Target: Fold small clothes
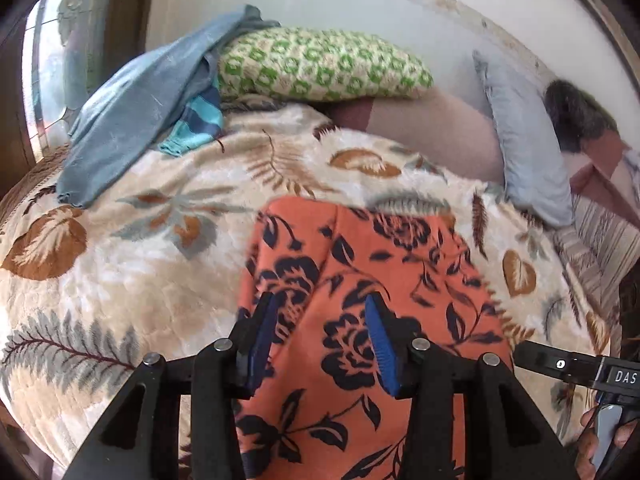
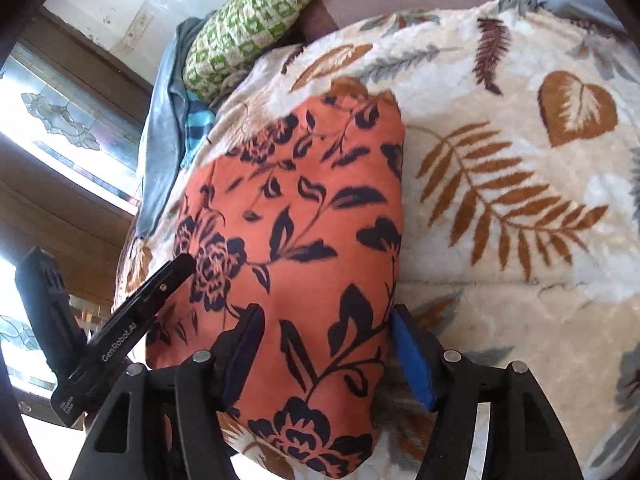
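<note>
An orange cloth with a black flower print (image 1: 380,264) (image 2: 304,200) lies folded into a long panel on the leaf-patterned blanket (image 1: 140,260) (image 2: 500,240). My left gripper (image 1: 320,304) hovers over the near part of the cloth with its blue pads apart and nothing pressed between them. My right gripper (image 2: 328,314) stands open over the same cloth, its right pad (image 2: 412,360) beside the cloth's right edge. The other tool shows at the frame edge in each view: the right one (image 1: 560,364) with a hand (image 1: 592,444) on it, the left one (image 2: 140,308).
A green patterned pillow (image 1: 320,64) (image 2: 256,12) lies at the head of the bed. A grey-blue garment (image 1: 132,112) (image 2: 160,140) covers a turquoise striped one (image 1: 200,120) at the back left. A grey pillow (image 1: 524,136) stands at the right, a window (image 2: 60,120) at the left.
</note>
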The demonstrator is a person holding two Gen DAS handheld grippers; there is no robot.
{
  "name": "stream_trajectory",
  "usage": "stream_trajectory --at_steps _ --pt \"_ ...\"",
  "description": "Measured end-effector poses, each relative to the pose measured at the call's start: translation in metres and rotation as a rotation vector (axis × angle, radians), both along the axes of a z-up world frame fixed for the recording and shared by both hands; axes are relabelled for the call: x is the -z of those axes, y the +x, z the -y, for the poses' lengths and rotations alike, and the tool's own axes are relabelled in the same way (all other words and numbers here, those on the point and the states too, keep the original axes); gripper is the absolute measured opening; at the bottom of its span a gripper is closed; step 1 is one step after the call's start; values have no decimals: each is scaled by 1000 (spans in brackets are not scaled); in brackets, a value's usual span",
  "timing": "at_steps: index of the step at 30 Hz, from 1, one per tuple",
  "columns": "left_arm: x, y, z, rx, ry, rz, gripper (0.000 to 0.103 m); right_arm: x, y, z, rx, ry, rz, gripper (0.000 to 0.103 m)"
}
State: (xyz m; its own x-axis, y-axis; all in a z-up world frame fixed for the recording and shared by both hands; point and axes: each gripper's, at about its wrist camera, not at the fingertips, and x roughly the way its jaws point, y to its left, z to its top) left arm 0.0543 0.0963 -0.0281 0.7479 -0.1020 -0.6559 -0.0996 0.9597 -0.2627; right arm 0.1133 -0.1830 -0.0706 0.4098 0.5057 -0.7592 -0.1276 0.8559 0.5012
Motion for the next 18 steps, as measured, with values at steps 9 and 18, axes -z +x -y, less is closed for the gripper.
stream_trajectory --at_steps 9,18 --pt "30 8 -84 -108 -386 -144 60 3 35 -77 -206 48 -1 74" --pt "41 50 -61 7 -305 -256 60 37 38 -72 -237 63 -49 76"
